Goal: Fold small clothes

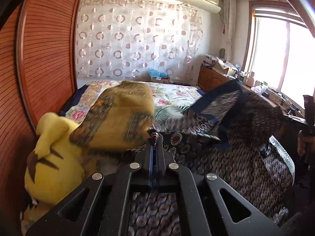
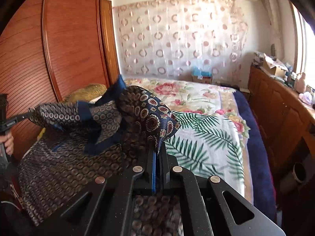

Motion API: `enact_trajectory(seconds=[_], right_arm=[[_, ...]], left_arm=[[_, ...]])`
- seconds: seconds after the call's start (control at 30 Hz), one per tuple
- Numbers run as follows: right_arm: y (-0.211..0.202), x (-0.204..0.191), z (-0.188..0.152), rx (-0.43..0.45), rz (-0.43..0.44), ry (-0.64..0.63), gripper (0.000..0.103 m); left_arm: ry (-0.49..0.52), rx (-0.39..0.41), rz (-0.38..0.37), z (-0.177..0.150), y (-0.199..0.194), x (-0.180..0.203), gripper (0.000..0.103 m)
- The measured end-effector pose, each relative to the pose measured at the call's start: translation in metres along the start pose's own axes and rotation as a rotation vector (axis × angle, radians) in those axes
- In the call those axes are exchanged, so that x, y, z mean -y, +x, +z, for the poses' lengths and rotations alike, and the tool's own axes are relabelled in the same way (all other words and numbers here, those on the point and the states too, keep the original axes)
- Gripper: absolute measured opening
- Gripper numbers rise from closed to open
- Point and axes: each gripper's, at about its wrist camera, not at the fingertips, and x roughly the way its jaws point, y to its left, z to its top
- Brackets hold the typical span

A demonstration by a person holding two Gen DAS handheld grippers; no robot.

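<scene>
Left wrist view, left to right: yellow plush toy with brown stripes (image 1: pixel 53 153) at 9 o'clock, against the reddish slatted wooden wardrobe (image 1: pixel 45 59). Mustard-yellow patterned cloth (image 1: pixel 122 116) blurred, just above the toy. Left gripper (image 1: pixel 155 137) clamped tight on an edge of the dark navy garment with round medallion print and blue trim (image 1: pixel 236 137), which spreads toward 3 o'clock above the bed with floral and palm-leaf cover (image 1: pixel 173 94).

Right wrist view: a hand (image 2: pixel 7 141) at 9 o'clock holds the other tool. Garment (image 2: pixel 78 147) lifted, draped from 9 o'clock to centre. Right gripper (image 2: pixel 157 147) pinched closed on a garment corner; bed cover (image 2: pixel 206 127) beyond at 2 o'clock.
</scene>
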Motion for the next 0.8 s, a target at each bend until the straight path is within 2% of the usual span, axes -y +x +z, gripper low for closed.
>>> enact_trajectory(seconds=[0.27, 0.37, 0.47, 0.57, 0.63, 0.7, 0.8], right_arm=[[-0.048, -0.015, -0.052, -0.037, -0.034, 0.041, 0.002], [-0.066, -0.016, -0.071, -0.086, -0.029, 0.033, 0.002], [-0.079, -0.016, -0.081, -0.120, -0.034, 0.017, 0.002], [-0.086, -0.015, -0.083, -0.124, -0.046, 0.013, 0.002], [-0.086, -0.014, -0.082, -0.125, -0.046, 0.040, 0.002], [-0.090, -0.021, -0.076, -0.126, -0.069, 0.017, 0.007], [-0.092, -0.030, -0.067, -0.114, -0.073, -0.001, 0.011]], left_arm=[[-0.091, -0.019, 0.039, -0.044, -0.041, -0.027, 0.002], [-0.088, -0.019, 0.071, -0.049, -0.056, -0.030, 0.002], [-0.044, -0.019, 0.165, -0.053, -0.064, -0.026, 0.002], [-0.064, -0.015, 0.146, -0.052, -0.064, -0.027, 0.003], [-0.062, -0.019, 0.132, -0.048, -0.062, -0.027, 0.016], [-0.035, -0.006, 0.133, -0.043, -0.062, -0.024, 0.040], [-0.001, 0.011, 0.115, -0.032, -0.060, -0.019, 0.051]])
